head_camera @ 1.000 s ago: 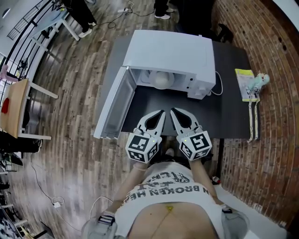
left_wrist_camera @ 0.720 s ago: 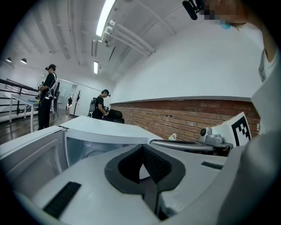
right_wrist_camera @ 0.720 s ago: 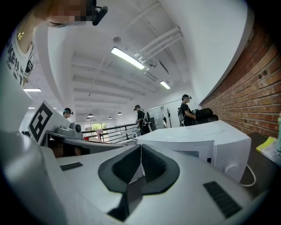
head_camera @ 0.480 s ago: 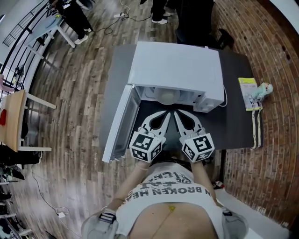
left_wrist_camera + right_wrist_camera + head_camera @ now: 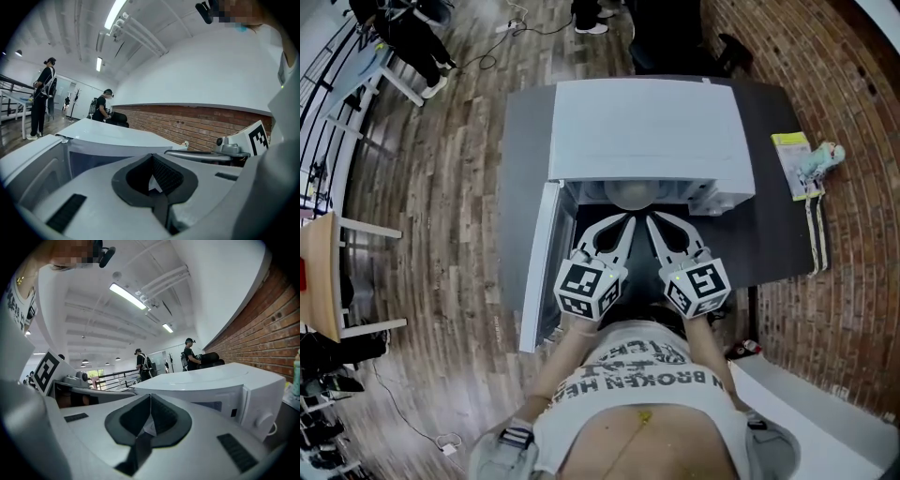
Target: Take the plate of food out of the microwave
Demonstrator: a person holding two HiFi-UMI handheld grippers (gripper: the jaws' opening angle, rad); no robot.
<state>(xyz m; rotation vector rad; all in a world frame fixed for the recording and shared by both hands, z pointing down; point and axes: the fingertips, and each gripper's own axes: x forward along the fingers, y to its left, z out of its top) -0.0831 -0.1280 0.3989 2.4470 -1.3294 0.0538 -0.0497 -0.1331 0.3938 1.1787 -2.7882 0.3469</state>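
We see dark table (image 5: 783,234) mid-frame w/ white microwave (image 5: 647,122) on it, door (image 5: 542,272) open at left. Plate of food (image 5: 630,194) sits inside cavity, center. L gripper (image 5: 624,222) and R gripper (image 5: 653,222) are just below the opening, both w/ jaws together, nothing between.

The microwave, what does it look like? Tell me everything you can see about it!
The microwave is a white box, smooth like plastic or painted metal, standing upright on a dark table. Its door is swung wide open at the left. Inside sits something pale and round. A knob is at its front right. The left gripper and right gripper, both shut, point at the opening.
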